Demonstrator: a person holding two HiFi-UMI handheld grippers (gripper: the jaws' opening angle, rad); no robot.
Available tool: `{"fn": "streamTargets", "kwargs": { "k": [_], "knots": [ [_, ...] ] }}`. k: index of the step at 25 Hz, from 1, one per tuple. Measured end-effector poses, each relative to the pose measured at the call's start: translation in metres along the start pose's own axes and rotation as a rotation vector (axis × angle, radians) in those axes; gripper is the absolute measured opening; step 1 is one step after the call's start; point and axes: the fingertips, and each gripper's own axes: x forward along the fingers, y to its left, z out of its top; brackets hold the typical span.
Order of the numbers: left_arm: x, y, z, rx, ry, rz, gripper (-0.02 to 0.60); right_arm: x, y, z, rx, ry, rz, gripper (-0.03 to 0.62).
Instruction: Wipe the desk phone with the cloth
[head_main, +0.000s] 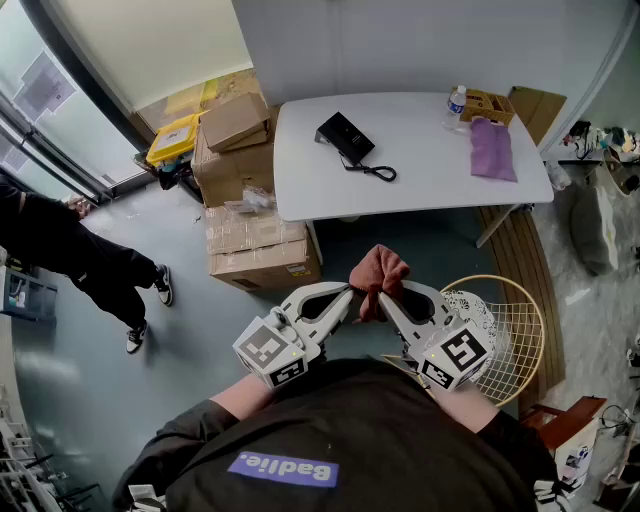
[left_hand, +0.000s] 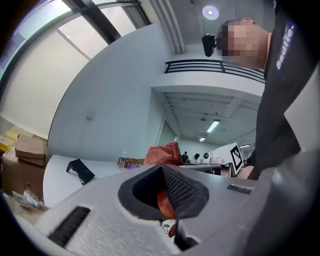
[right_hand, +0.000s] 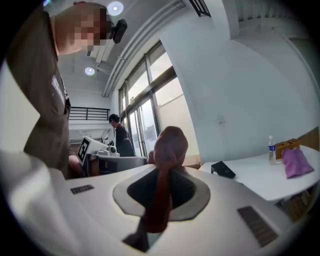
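Note:
A black desk phone (head_main: 345, 137) with a coiled cord lies on the white table (head_main: 420, 185), also seen far off as the phone (left_hand: 80, 171) and the phone (right_hand: 223, 169). I hold a reddish-brown cloth (head_main: 379, 272) bunched up in front of my chest, well short of the table. My left gripper (head_main: 350, 292) and right gripper (head_main: 385, 298) meet tip to tip, both shut on the cloth. The cloth (left_hand: 163, 154) bulges above the left jaws, and the cloth (right_hand: 166, 165) hangs down through the right jaws.
Cardboard boxes (head_main: 250, 190) are stacked at the table's left end. A water bottle (head_main: 456, 103), a small wooden box (head_main: 488, 105) and a purple cloth (head_main: 492, 148) lie on the table's right part. A wire basket chair (head_main: 510, 335) stands to my right. A person (head_main: 70, 255) stands at left.

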Motion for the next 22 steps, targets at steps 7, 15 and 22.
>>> {"fn": "streamTargets", "kwargs": {
  "k": [7, 15, 22],
  "knots": [
    [0.007, -0.001, -0.002, 0.003, -0.001, 0.005, 0.005, -0.005, -0.007, -0.002, 0.004, -0.002, 0.002, 0.049],
    [0.02, -0.003, -0.006, 0.0, -0.004, 0.031, 0.005, -0.008, -0.022, -0.008, 0.034, 0.003, 0.022, 0.049],
    [0.028, 0.026, -0.004, -0.01, -0.015, 0.057, 0.005, 0.01, -0.042, -0.011, 0.041, 0.021, 0.029, 0.049]
  ]
}}
